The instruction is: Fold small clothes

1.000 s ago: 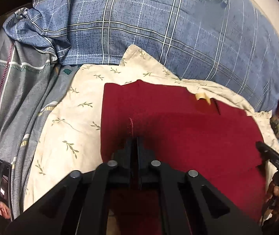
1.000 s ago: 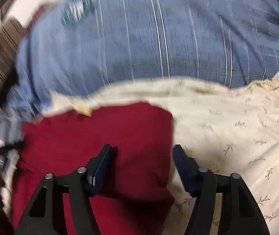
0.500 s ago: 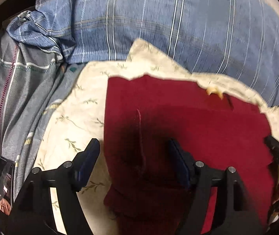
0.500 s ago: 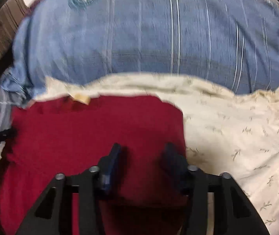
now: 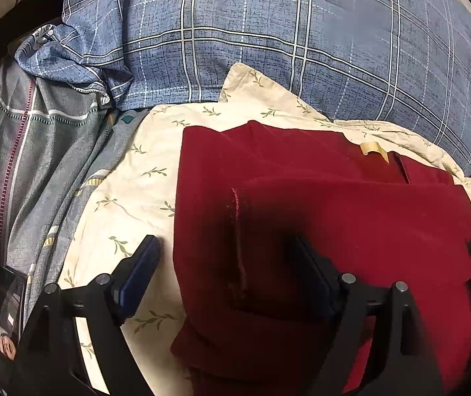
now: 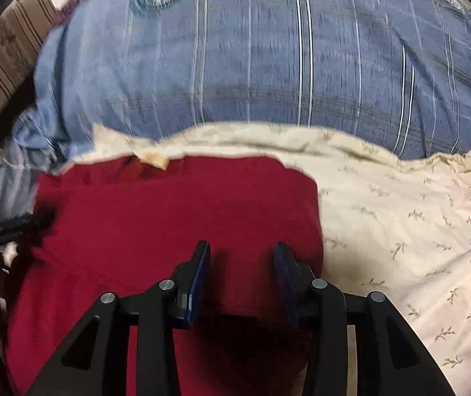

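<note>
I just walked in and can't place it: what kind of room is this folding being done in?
Most likely a bedroom, with the work done on a bed. A big blue plaid pillow lies behind, a cream leaf-print cloth is spread under the red garment, and a rumpled grey striped blanket lies alongside.

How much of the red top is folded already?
Some. The red garment lies on the cream leaf-print cloth with its left side already turned in along a seam. The left tool is opening, its pads off the fabric. The right tool hangs half open over the right edge. More folding probably remains.
</note>
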The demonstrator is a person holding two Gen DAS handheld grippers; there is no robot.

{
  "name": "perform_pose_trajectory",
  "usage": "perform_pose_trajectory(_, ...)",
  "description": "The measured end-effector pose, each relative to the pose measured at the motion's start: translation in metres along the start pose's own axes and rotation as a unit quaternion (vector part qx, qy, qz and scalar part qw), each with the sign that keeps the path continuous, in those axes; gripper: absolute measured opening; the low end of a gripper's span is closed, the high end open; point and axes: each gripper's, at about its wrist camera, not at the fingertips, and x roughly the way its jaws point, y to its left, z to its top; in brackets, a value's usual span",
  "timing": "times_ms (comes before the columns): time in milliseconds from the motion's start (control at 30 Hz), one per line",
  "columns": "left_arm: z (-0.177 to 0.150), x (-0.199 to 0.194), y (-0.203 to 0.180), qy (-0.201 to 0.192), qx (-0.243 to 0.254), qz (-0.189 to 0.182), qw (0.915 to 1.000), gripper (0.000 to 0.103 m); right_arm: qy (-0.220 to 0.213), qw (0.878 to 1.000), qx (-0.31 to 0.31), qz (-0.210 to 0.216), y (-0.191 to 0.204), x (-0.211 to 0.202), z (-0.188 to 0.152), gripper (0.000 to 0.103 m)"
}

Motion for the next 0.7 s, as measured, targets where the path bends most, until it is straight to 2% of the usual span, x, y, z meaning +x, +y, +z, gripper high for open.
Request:
perform_pose_trajectory(300, -0.008, -0.017, -0.003, -0.008, 0.013, -0.001, 0.9999, 0.082, -0.014, 1.000, -0.004, 0.012, 0.003, -0.021, -0.006, 0.043)
perform_pose_trajectory(400, -0.013, -0.022, -0.004, -0.011, 0.018, -0.002, 0.9998, 0.082, 0.013, 0.999, -0.027, -0.012, 0.008, -0.007, -0.012, 0.045)
perform_pose_trajectory(500, -0.016, -0.022, -0.002, -0.012, 0.011, -0.002, 0.9999, 0.082, 0.010, 1.000, -0.014, -0.009, 0.008, -0.008, -0.013, 0.045)
perform_pose_trajectory(633, -0.021, -0.035, 0.003, -0.008, -0.001, -0.017, 0.9998, 0.082, -0.004, 1.000, 0.004, 0.018, 0.008, -0.033, -0.017, 0.046)
perform_pose_trajectory(700, -0.025, -0.048, 0.005, -0.003, -0.001, -0.035, 0.9994, 0.082, -0.004, 0.999, 0.020, 0.037, 0.007, -0.050, -0.021, 0.052)
